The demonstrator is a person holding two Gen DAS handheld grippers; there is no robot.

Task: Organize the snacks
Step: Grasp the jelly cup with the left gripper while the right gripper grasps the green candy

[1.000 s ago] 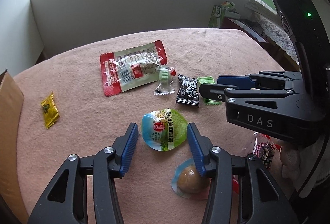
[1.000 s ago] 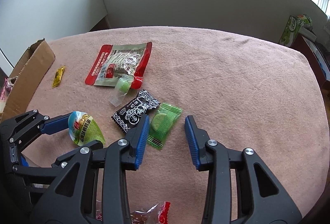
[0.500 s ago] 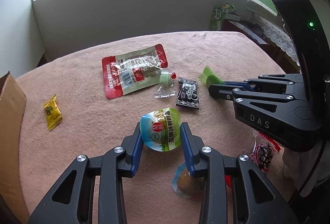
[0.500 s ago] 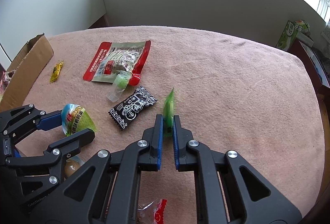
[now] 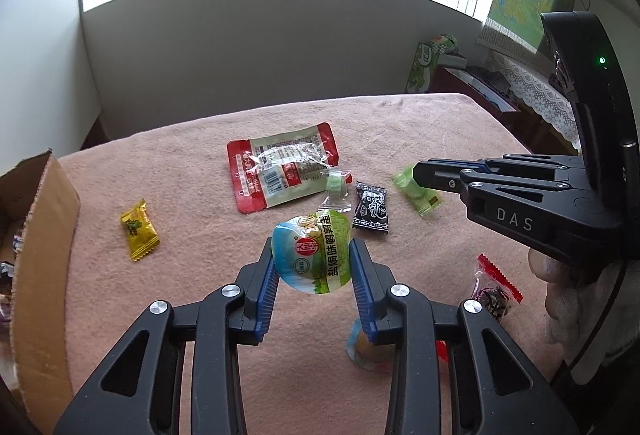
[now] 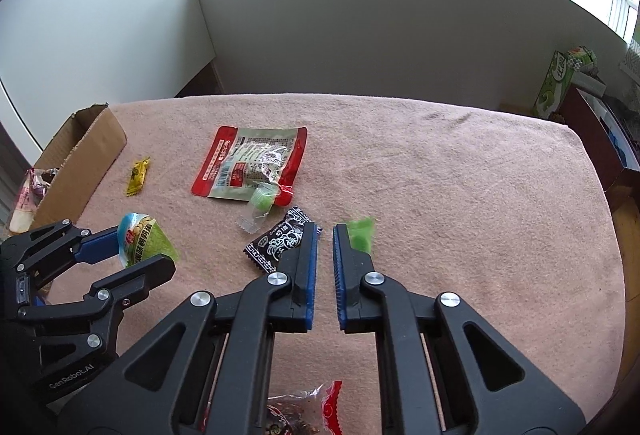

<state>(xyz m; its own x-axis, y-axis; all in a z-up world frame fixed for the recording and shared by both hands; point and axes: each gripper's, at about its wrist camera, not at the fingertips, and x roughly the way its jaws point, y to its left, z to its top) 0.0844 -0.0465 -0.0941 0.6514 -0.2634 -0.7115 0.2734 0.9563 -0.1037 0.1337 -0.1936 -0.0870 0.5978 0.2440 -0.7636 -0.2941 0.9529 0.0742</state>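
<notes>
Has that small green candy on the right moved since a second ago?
Yes. The green candy lay flat beside the black packet; now it is away from it, beside the right tool's right finger, blurred, apparently slipping from the parted fingers.

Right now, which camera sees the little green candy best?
The left wrist view: the green candy shows whole and sharp, just off the right gripper's tip. In the right wrist view it is a blur, partly hidden behind a finger of the open right gripper.
</notes>
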